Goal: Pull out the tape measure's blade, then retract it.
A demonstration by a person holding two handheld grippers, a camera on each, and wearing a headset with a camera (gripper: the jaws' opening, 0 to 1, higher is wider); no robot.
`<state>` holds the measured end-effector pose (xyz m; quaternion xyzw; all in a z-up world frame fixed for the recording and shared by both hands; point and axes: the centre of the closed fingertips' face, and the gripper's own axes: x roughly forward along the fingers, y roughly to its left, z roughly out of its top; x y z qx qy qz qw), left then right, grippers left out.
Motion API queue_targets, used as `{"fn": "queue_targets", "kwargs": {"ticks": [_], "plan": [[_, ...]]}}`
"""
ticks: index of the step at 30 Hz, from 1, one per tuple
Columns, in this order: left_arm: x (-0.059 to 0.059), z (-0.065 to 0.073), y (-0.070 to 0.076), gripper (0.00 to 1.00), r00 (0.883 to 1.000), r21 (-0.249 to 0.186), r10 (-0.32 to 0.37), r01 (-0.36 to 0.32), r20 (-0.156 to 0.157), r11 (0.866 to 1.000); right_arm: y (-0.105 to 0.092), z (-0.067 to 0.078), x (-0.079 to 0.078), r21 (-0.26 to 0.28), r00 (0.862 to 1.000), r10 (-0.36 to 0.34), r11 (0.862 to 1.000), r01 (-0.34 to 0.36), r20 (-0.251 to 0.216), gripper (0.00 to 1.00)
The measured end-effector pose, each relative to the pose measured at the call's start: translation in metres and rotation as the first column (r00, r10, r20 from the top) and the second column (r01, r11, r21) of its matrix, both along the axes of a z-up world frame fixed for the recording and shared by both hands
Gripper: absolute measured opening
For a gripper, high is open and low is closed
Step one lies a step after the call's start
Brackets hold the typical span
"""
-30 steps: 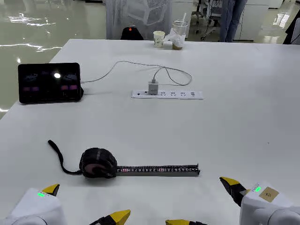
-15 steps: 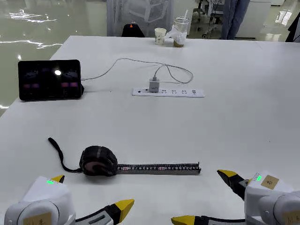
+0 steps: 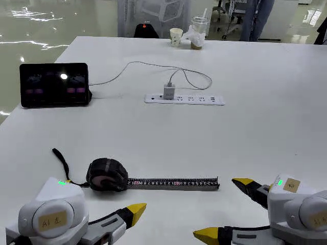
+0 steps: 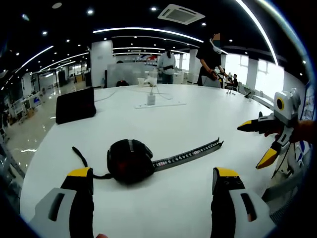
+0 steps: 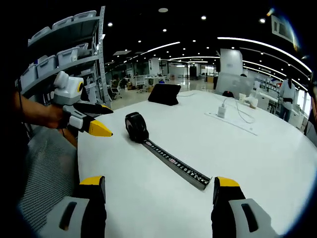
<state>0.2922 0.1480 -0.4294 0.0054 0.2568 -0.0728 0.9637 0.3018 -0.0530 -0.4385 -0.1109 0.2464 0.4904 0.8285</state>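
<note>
Lying on table (image 3: 265, 117) just ahead of left gripper (image 5: 105, 121) and right gripper (image 3: 225, 208), both wide open and empty, tape measure (image 3: 106, 174) looks light, prob. slidy: I would clamp rubbery case, pinch thin springy blade (image 3: 173, 183) at end hook.

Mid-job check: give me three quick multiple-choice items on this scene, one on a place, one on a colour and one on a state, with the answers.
1. In the head view, the tape measure's case lies at which end of the blade?
A. the left end
B. the right end
C. on top of it

2. The tips of the left tool and the right tool are:
A. red
B. yellow
C. blue

3. The blade is:
A. fully wound in
B. clamped in the right tool
C. pulled out, flat on the table

Answers:
1 A: the blade runs rightward from the case.
2 B: yellow tips show in both gripper views.
3 C: the marked strip lies along the white top, and both tools are open and apart from it.
</note>
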Motion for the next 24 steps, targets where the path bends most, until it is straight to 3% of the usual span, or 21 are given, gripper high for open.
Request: {"fn": "queue_targets", "kwargs": {"ticks": [14, 24], "plan": [[0.017, -0.007, 0.004, 0.97, 1.000, 0.001, 0.011, -0.011, -0.019, 1.000, -0.004, -0.009, 0.018, -0.068, 0.995, 0.096, 0.993, -0.096, -0.006, 0.82], [0.035, -0.011, 0.010, 0.96, 0.999, -0.026, 0.038, -0.038, -0.027, 0.999, -0.008, -0.013, 0.030, -0.117, 0.990, 0.138, 0.984, -0.137, 0.006, 0.77]]}}
